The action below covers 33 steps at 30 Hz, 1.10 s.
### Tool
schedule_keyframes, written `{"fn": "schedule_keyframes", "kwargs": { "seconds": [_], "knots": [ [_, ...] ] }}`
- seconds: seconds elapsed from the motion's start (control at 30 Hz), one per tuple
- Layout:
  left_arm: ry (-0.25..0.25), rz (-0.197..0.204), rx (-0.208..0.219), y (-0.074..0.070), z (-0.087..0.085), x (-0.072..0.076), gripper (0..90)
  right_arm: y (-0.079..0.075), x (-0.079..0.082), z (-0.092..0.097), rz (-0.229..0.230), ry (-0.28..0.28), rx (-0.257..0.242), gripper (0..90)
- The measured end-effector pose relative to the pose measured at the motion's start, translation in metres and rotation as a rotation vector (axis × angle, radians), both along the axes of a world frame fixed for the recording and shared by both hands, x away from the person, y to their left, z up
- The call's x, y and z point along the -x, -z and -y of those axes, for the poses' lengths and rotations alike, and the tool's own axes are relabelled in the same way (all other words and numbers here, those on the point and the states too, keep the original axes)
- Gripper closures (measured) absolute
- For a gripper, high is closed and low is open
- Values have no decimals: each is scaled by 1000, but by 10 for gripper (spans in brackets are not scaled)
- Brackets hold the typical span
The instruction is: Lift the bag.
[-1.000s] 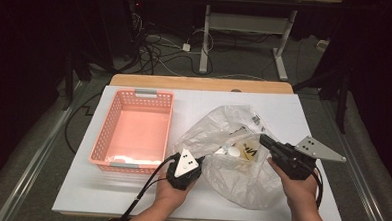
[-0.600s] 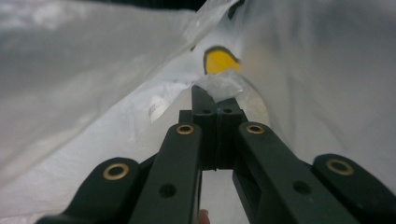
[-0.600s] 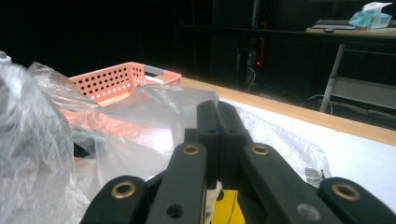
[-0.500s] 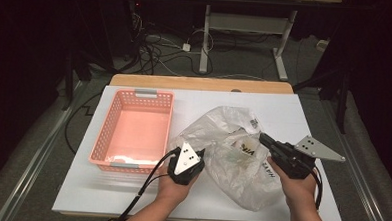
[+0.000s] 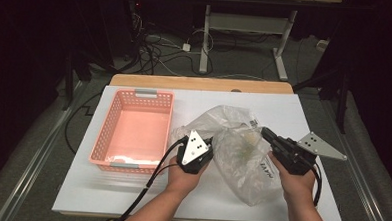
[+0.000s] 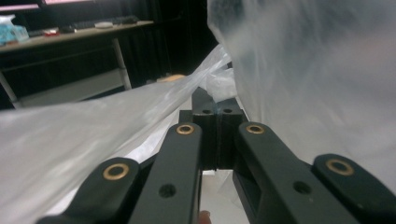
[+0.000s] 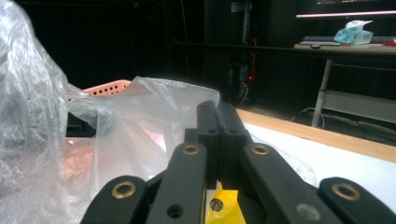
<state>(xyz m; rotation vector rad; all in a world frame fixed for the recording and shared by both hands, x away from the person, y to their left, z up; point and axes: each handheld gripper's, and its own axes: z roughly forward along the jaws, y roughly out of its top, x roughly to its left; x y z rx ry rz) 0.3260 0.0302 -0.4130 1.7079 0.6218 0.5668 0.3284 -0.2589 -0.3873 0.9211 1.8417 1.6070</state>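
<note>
A crinkled clear plastic bag [image 5: 237, 152] on the near right of the white table [image 5: 130, 197] has been lifted on its left side since a second ago, likely opening it. Both the left gripper [image 5: 210, 143] and right gripper [image 5: 265, 134] pinch its film, jaws pressed together. A pink mesh basket [image 5: 133, 133] sits left.
</note>
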Motion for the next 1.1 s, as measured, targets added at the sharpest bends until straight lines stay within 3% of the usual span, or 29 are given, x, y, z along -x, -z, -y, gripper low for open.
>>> {"fn": "schedule_keyframes", "kwargs": {
  "seconds": [0.23,0.43,0.7,1.1],
  "knots": [
    [-1,32,14,-18,2,-12,882,-12,-5,-1,37,55,-17,900],
    [-16,76,27,-43,5,-23,882,-25,-14,-4,77,89,-42,900],
    [-27,152,22,-81,12,-29,882,-52,-21,-7,139,112,-77,900],
    [-46,210,-2,-131,29,-44,882,-100,-37,7,197,180,-101,900]
  ]
}}
